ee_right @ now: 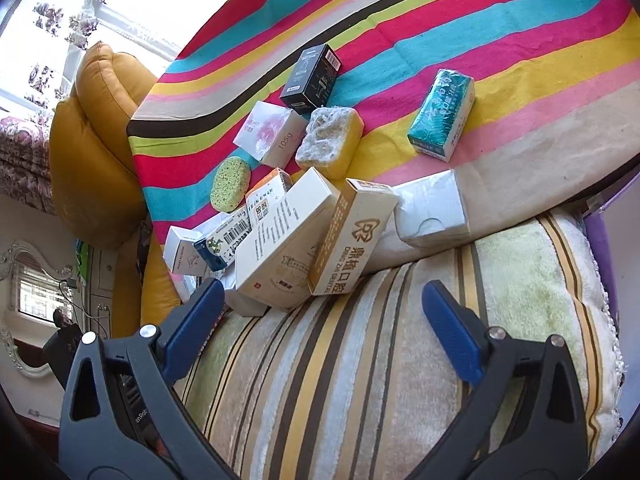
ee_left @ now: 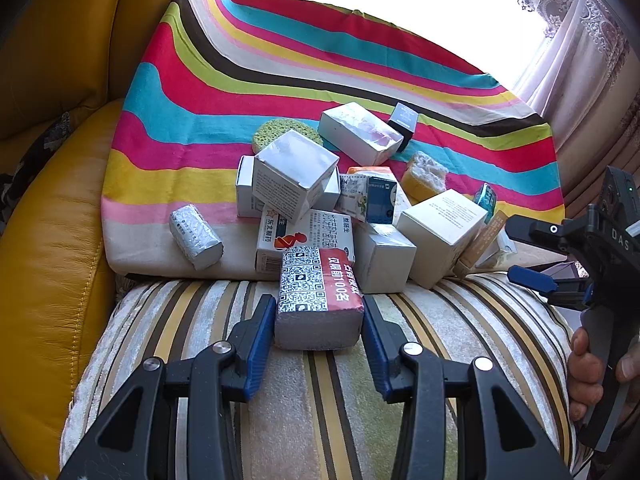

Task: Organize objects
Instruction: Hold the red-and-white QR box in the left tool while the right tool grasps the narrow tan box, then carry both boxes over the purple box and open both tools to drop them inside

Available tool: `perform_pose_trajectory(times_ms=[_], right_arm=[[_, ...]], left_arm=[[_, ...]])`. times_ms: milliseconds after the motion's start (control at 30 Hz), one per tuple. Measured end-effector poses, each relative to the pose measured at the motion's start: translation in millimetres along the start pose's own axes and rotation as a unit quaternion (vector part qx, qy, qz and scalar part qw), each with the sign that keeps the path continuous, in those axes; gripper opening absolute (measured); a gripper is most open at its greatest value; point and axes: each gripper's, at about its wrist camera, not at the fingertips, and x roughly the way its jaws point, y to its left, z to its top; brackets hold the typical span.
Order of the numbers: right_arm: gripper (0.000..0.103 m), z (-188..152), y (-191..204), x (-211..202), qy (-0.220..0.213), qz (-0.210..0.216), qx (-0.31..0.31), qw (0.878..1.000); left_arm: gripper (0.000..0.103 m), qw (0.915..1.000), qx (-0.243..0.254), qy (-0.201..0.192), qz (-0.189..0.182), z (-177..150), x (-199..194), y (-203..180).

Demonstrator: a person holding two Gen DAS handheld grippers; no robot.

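A pile of small boxes lies at the near edge of a rainbow-striped cloth (ee_left: 280,80). My left gripper (ee_left: 318,316) is shut on a tissue pack printed with QR codes and a red band (ee_left: 318,292), resting on the striped cushion (ee_left: 320,400). Behind it lie a white medicine box (ee_left: 308,236), a white cube box (ee_left: 294,172) and a silver pack (ee_left: 196,236). My right gripper (ee_right: 320,312) is open and empty above the cushion (ee_right: 380,360), just short of a gold toothpaste box (ee_right: 348,236) and a white box (ee_right: 280,240). The right gripper also shows in the left wrist view (ee_left: 532,252).
On the cloth lie a teal pack (ee_right: 442,114), a black box (ee_right: 312,76), a yellow sponge (ee_right: 330,142), a round green sponge (ee_right: 230,184) and a pink-print box (ee_right: 270,132). A yellow leather sofa (ee_left: 52,200) borders the left. Curtains (ee_left: 580,60) hang behind.
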Motion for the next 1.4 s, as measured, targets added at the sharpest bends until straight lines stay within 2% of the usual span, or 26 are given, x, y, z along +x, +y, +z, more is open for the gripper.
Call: perform_pose_trajectory(times_ms=[233, 500, 700, 767, 800, 900, 1000, 1233, 1400], right_arm=[[0.081, 7, 4, 21, -0.003, 0.018, 0.001, 1.0], [0.077, 12, -8, 29, -0.018, 0.024, 0.013, 0.999], [0.047, 15, -15, 34, -0.011, 0.041, 0.027, 0.999], [0.032, 13, -16, 30, -0.014, 0.044, 0.025, 0.999], [0.03, 12, -16, 27, -0.017, 0.047, 0.024, 0.998], [0.029, 8, -15, 17, -0.03, 0.041, 0.017, 0.999], [0.023, 4, -13, 9, -0.036, 0.033, 0.007, 0.999], [0.02, -3, -2, -9, -0.052, -0.008, -0.047, 0.998], [0.019, -8, 3, -37, -0.088, -0.041, -0.086, 0.992]], left_arm=[[0.044, 1.0, 0.0, 0.0, -0.001, 0, 0, 1], [0.044, 1.0, 0.005, -0.001, 0.009, 0, 1, -1], [0.044, 0.9998, 0.003, -0.008, 0.015, 0, -2, -3], [0.044, 0.9998, 0.001, -0.013, 0.013, 1, -5, -4], [0.044, 0.9998, 0.002, -0.014, 0.012, 1, -6, -5], [0.044, 0.9998, 0.004, -0.016, 0.012, 1, -8, -10], [0.043, 0.9997, 0.01, -0.02, 0.006, 1, -11, -18], [0.043, 0.9992, 0.029, -0.025, -0.007, 2, -14, -40], [0.043, 0.9982, 0.049, -0.026, -0.024, 4, -13, -62]])
